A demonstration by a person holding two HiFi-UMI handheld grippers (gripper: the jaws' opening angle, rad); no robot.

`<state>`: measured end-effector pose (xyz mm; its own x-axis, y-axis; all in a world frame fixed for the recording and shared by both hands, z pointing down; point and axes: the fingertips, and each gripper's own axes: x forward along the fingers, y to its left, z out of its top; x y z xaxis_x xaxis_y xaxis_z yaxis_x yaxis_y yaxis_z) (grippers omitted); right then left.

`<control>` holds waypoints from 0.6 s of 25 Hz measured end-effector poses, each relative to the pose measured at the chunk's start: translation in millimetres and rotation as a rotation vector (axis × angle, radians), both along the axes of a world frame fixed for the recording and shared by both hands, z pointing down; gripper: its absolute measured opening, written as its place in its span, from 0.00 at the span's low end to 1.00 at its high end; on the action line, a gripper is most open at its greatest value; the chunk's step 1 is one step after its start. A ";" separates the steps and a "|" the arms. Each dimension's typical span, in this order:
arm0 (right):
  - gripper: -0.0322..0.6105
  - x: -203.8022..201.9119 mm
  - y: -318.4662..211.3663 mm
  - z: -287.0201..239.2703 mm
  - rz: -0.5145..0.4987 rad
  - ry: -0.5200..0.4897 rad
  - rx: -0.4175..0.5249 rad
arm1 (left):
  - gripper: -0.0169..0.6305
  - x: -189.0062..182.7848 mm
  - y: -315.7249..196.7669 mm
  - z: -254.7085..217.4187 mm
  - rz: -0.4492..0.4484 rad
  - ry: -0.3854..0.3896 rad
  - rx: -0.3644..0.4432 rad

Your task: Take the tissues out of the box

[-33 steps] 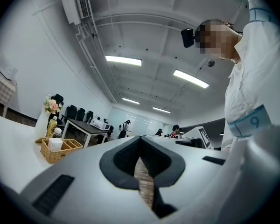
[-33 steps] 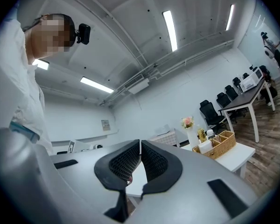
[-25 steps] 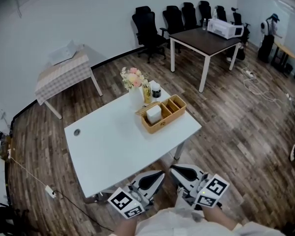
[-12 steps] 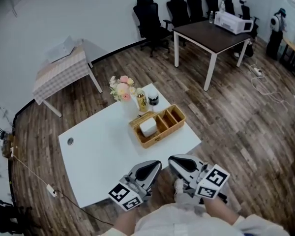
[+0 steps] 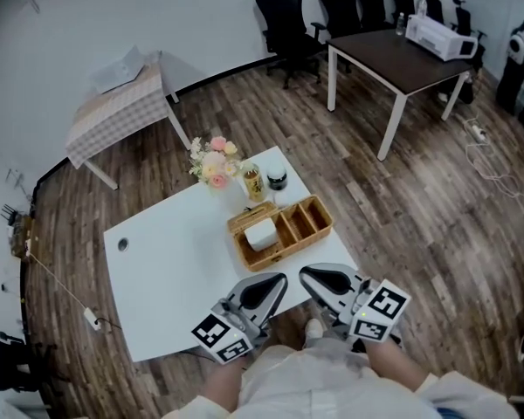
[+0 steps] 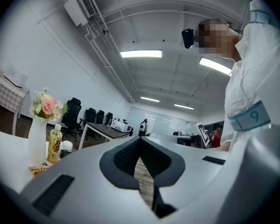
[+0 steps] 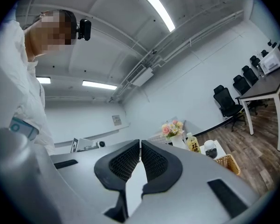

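A wicker box (image 5: pixel 299 226) with several compartments stands on the white table (image 5: pixel 175 269), near its right front corner. A white stack of tissues (image 5: pixel 261 233) fills the box's left compartment. Both grippers hover side by side at the table's front edge, close to my body and short of the box. My left gripper (image 5: pixel 277 280) is shut with nothing in it, its pads meeting in the left gripper view (image 6: pixel 140 143). Beside it, my right gripper (image 5: pixel 309 276) is likewise shut and empty (image 7: pixel 140 146). The box's rim (image 7: pixel 229 164) shows low in the right gripper view.
A vase of flowers (image 5: pixel 213 165), a yellow bottle (image 5: pixel 254 182) and a dark jar (image 5: pixel 277 180) stand behind the box. A checked table (image 5: pixel 113 110) is at the back left. A dark table (image 5: pixel 400 64) with office chairs (image 5: pixel 284 20) is at the back right.
The head view has moved closer to the white table, so the box now lies nearer the grippers. Both grippers have stayed shut and side by side.
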<state>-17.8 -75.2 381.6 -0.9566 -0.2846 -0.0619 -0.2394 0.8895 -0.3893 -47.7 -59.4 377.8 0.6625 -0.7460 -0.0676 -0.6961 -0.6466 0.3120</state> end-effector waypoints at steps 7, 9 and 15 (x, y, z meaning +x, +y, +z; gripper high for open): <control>0.10 -7.9 -33.2 3.9 -0.013 0.007 -0.020 | 0.03 -9.1 -26.0 6.1 -0.025 -0.006 -0.032; 0.10 -11.9 -39.3 2.8 -0.013 0.007 -0.018 | 0.03 -11.9 -31.8 6.2 -0.020 -0.007 -0.031; 0.10 -26.1 -51.2 0.0 0.001 0.003 -0.017 | 0.03 -18.4 -42.2 5.6 0.017 -0.009 -0.035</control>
<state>-43.9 -126.4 381.6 -0.9565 -0.2867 -0.0542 -0.2418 0.8826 -0.4032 -66.1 -101.6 383.4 0.6759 -0.7361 -0.0358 -0.6878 -0.6475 0.3282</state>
